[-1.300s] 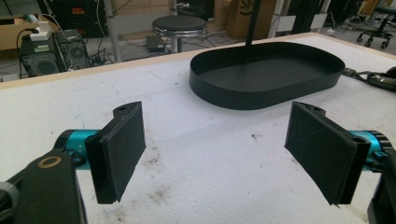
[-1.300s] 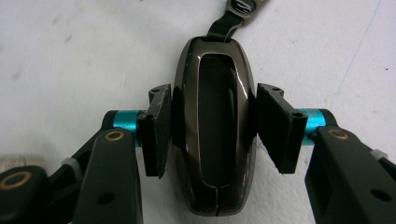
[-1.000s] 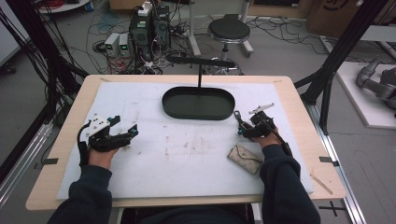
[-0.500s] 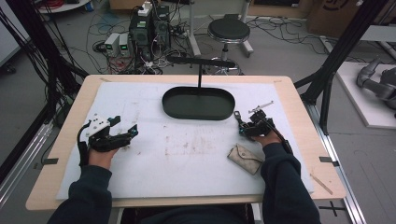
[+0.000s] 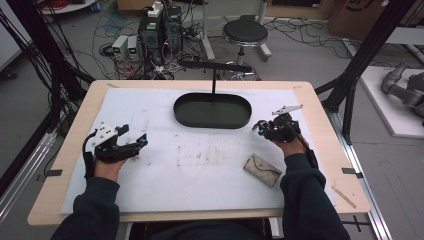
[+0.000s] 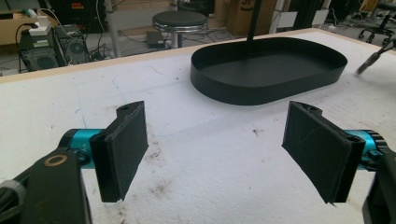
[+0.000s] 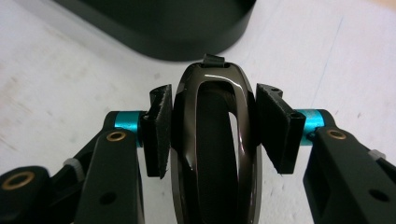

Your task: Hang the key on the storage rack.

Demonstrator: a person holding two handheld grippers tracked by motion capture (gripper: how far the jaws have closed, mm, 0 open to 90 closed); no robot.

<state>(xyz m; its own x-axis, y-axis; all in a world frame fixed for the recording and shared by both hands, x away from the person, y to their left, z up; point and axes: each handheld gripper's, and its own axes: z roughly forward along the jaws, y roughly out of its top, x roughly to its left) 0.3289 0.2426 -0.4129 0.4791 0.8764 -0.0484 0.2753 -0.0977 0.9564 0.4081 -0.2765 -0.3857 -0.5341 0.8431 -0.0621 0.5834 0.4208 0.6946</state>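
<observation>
My right gripper (image 5: 267, 131) hovers just right of the black oval tray (image 5: 212, 122), over the white sheet. In the right gripper view its pads (image 7: 159, 135) press on both sides of a glossy dark brown oval frame (image 7: 184, 116) that looks like folded sunglasses, held a little above the sheet with the tray (image 7: 154, 28) just beyond. My left gripper (image 5: 135, 142) rests at the left of the sheet, its jaws wide apart with nothing between them (image 6: 219, 154), facing the tray (image 6: 219, 93).
A beige soft pouch (image 5: 262, 170) lies on the sheet near the right forearm. A black T-shaped stand (image 5: 215, 65) rises behind the tray. The stained white sheet (image 5: 200, 160) covers most of the wooden table.
The right hand has risen slightly off the sheet. The left hand has stayed where it was.
</observation>
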